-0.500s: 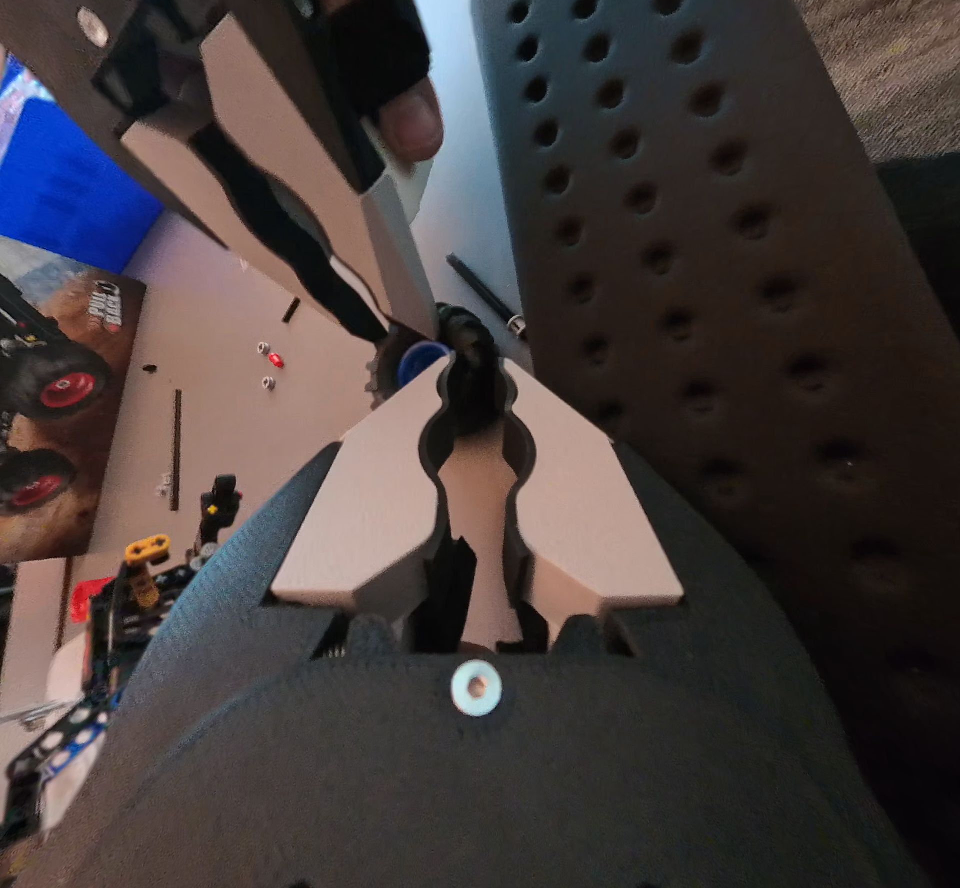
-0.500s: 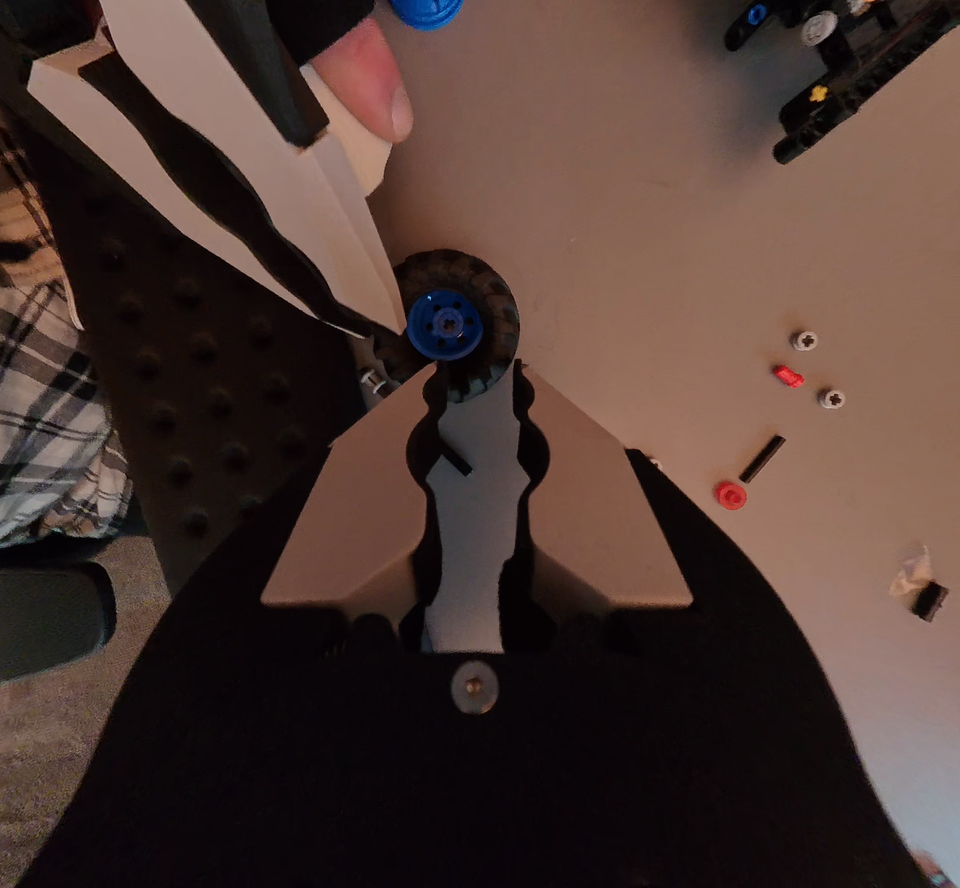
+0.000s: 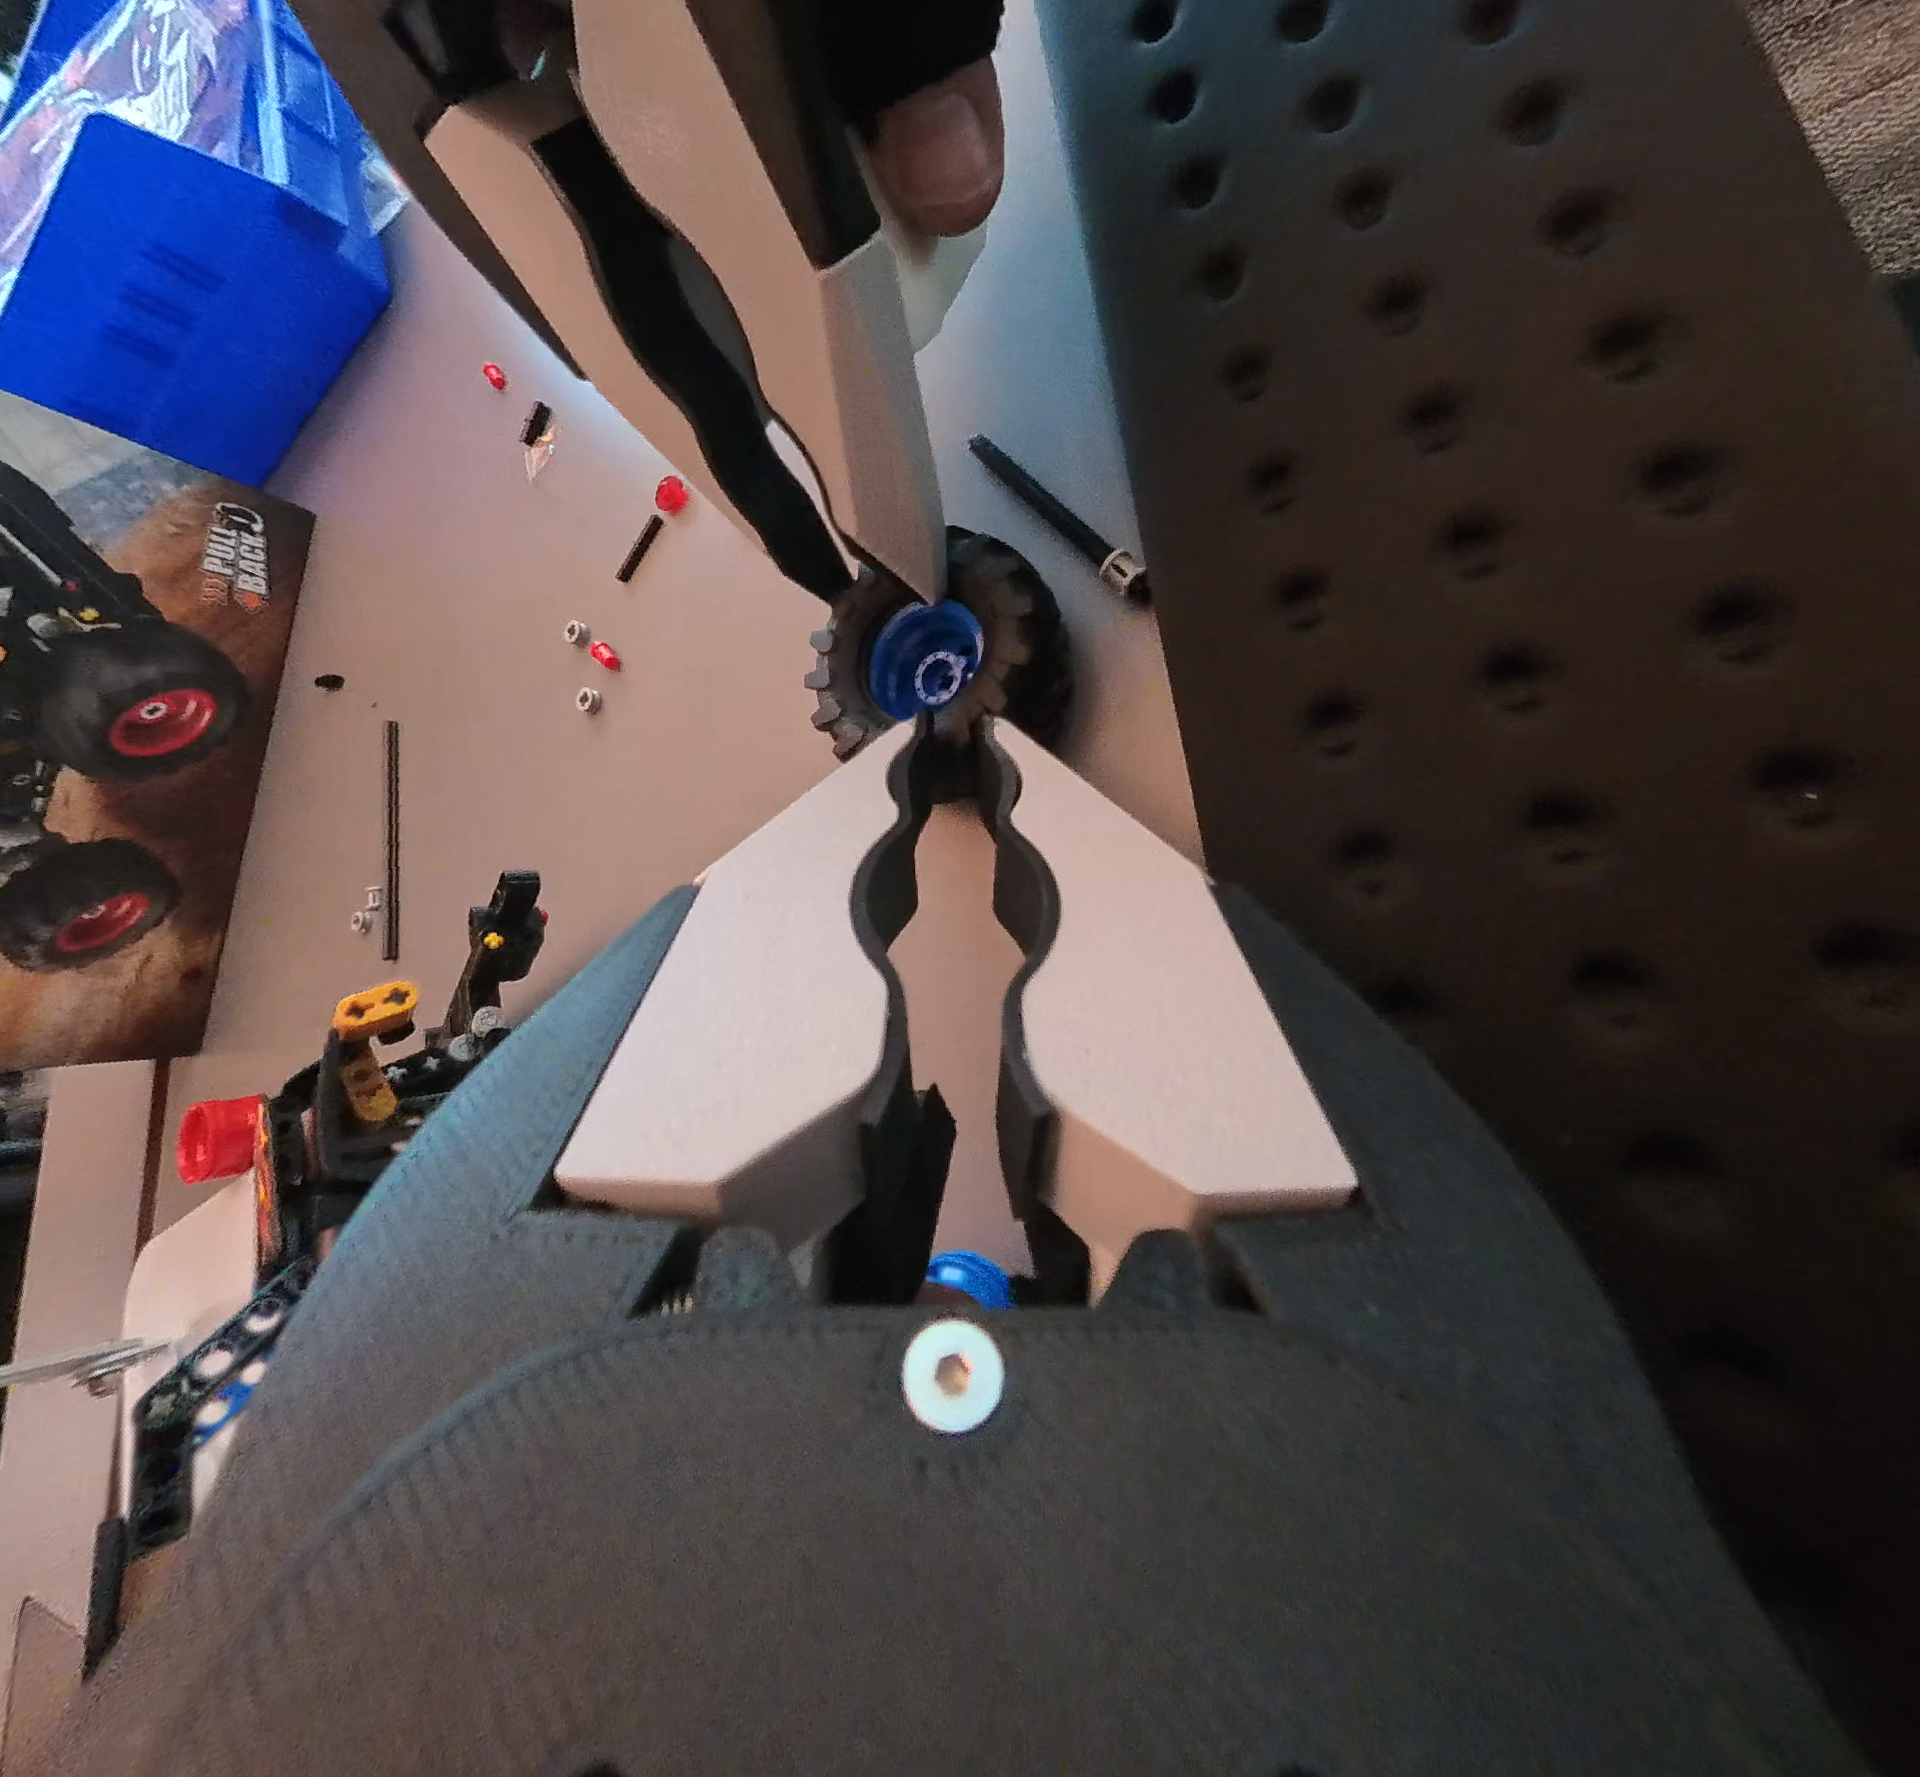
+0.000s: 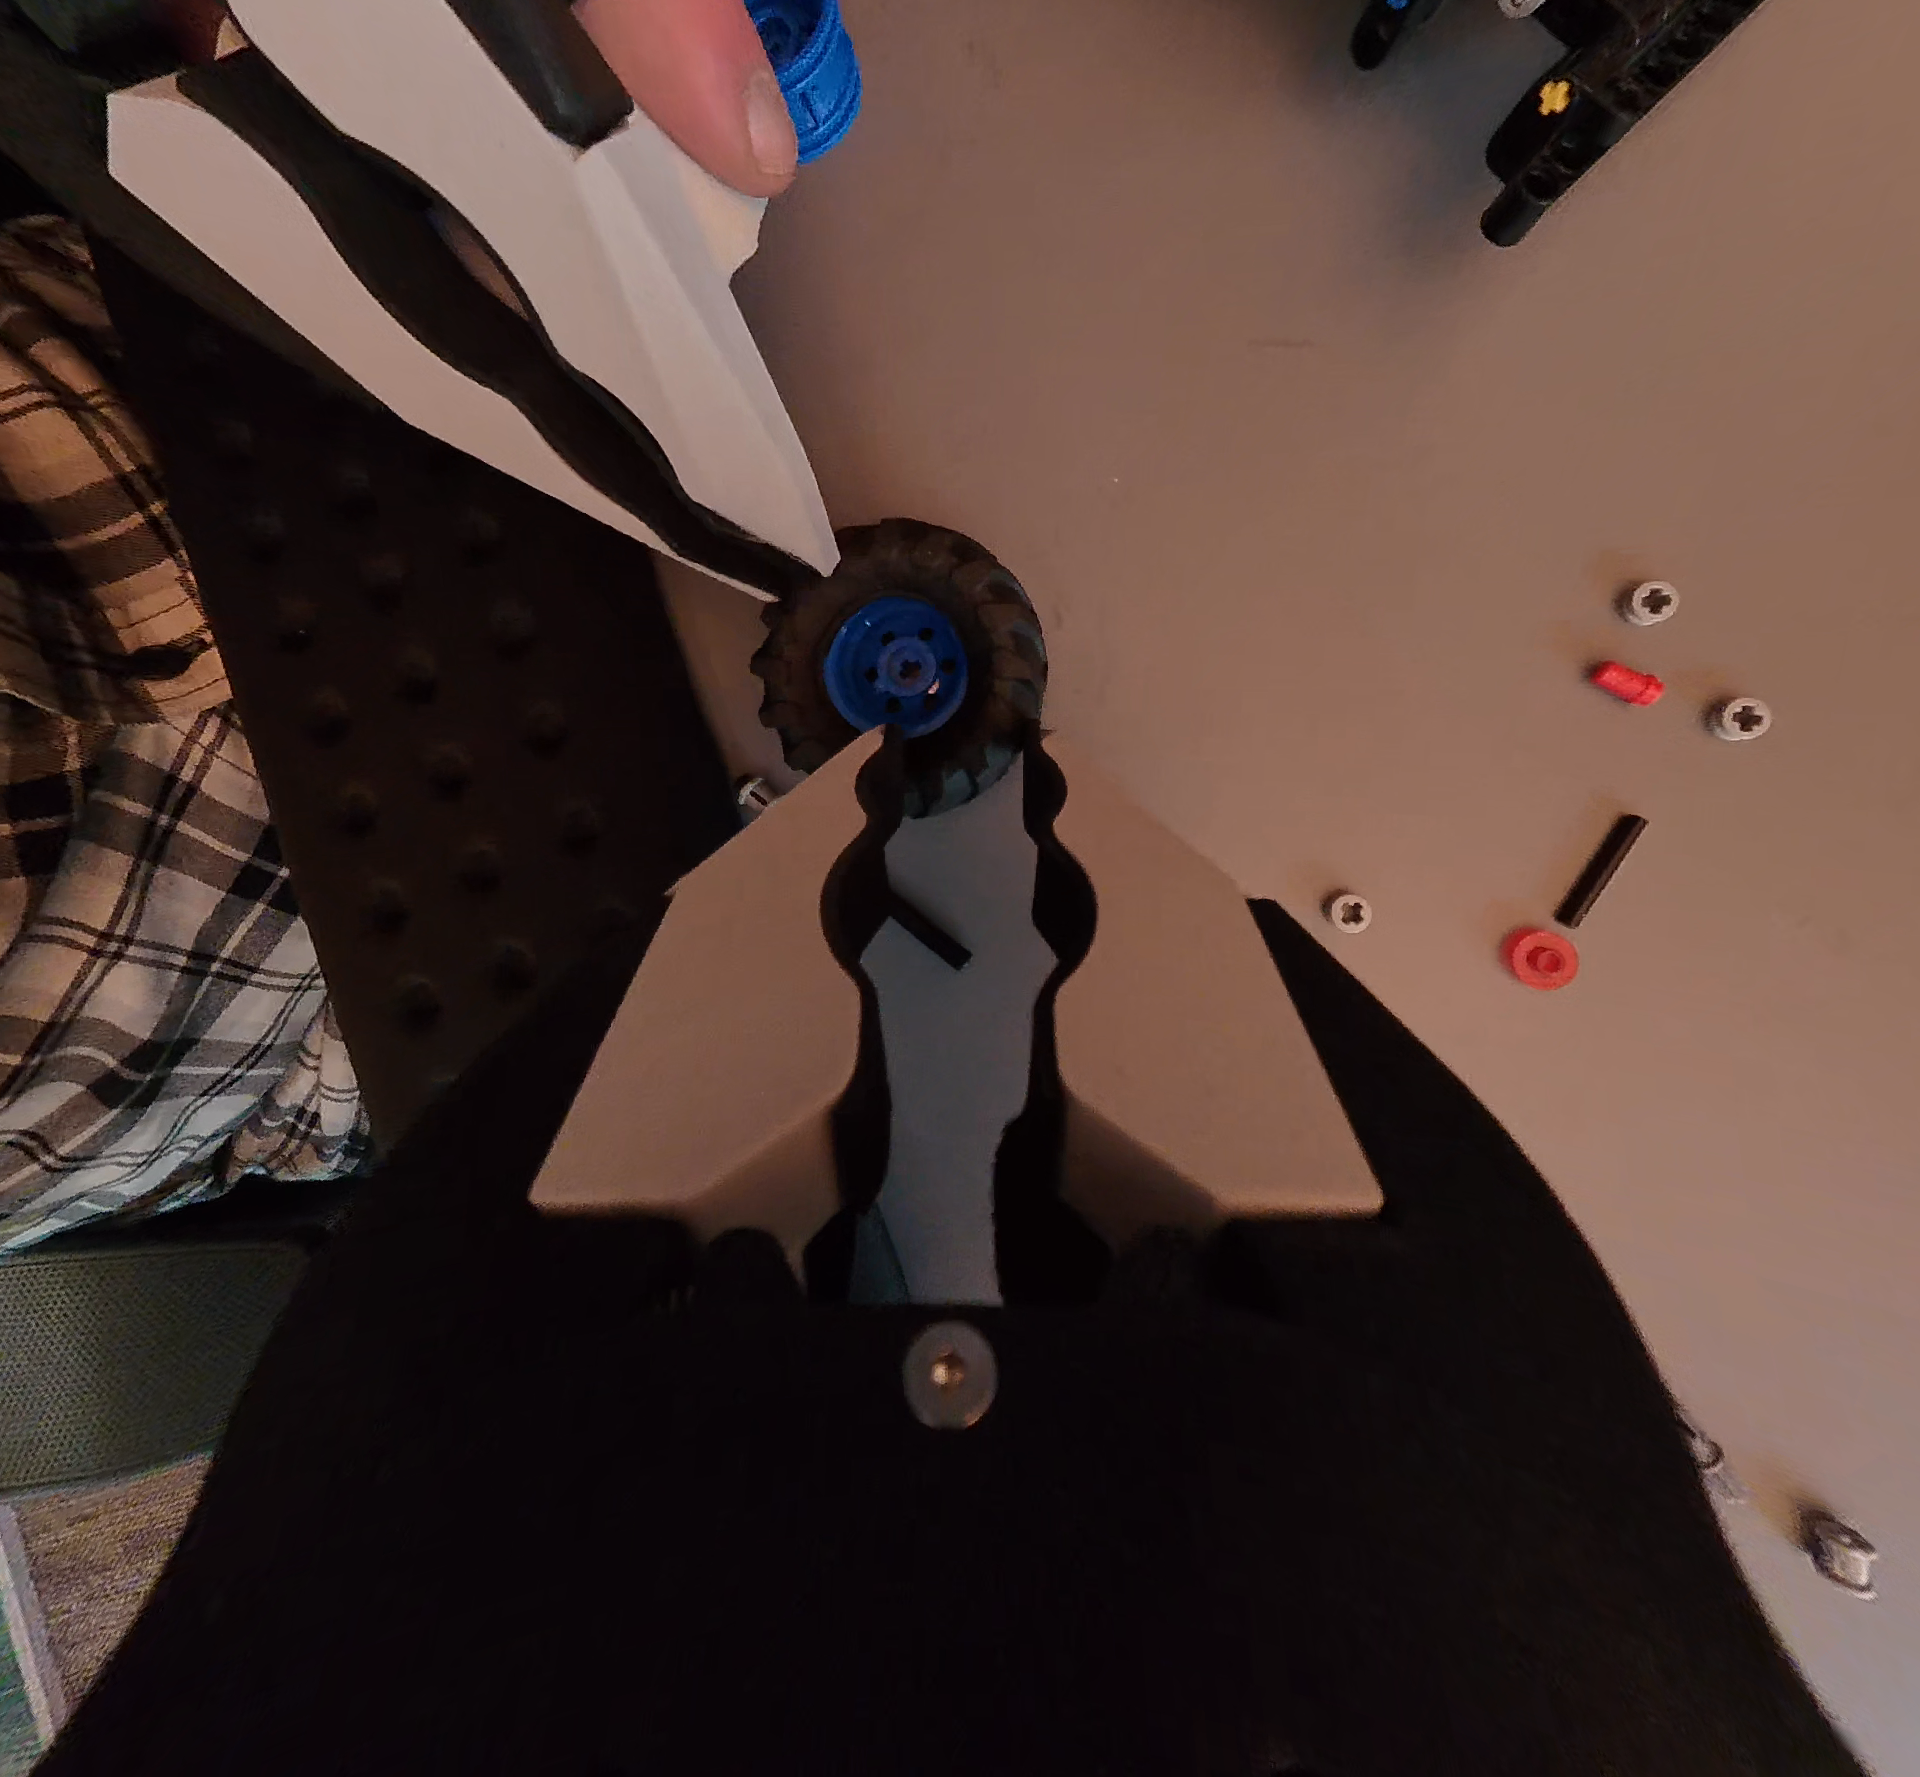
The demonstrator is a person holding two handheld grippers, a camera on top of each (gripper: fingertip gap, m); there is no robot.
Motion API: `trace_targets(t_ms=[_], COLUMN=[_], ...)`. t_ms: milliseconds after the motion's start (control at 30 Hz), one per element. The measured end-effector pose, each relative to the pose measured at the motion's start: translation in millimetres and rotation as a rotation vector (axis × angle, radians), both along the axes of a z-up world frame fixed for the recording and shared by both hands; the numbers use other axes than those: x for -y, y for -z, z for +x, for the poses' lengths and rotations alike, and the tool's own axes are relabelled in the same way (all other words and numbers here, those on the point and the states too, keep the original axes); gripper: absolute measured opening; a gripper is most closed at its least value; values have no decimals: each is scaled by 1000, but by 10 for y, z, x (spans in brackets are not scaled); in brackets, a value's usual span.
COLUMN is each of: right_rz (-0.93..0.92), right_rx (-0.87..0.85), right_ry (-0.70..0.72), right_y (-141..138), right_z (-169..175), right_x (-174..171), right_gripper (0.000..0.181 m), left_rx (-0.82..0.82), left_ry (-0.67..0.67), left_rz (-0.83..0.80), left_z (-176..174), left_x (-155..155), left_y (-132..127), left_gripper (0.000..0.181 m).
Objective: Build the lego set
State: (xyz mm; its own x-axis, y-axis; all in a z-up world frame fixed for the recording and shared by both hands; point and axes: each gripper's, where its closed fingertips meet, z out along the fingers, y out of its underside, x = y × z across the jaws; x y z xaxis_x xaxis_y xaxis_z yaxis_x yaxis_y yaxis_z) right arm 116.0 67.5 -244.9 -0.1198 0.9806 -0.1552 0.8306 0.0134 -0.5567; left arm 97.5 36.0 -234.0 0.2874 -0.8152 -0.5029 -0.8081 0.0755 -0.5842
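Sitting in the middle of the frame, the black tyre [image 4: 940, 678] with its blue rim [image 4: 896, 667] rested on the pale table [image 4: 1299, 439]. The right gripper [image 4: 961, 745] had its fingers a small way apart, one on each side of the tyre's lower edge. The left gripper [image 3: 951, 753] pinched the tyre's tread, its tips nearly closed. A spare blue rim [image 4: 805, 39] lay at the upper left, behind a fingertip [image 4: 717, 80]. Small red pieces [image 4: 1541, 956] and grey pins [image 4: 1649, 602] lay at the right. The half-built black car frame [image 4: 1662, 34] sat at the upper right.
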Motion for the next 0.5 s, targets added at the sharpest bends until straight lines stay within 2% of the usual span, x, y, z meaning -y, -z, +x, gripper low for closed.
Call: trace_targets(t_ms=[200,500], right_rz=[2,-51], right_rx=[25,12], right_ry=[0,20], right_y=[0,21], right_z=[-16,-33], right_x=[-5,-25], right_gripper=[21,22], left_rx=[-6,101], left_ry=[-8,-33], left_rz=[-42,-165], left_z=[-23,-66], left_x=[-6,-44], left_y=[32,61], left_gripper=[7,6])
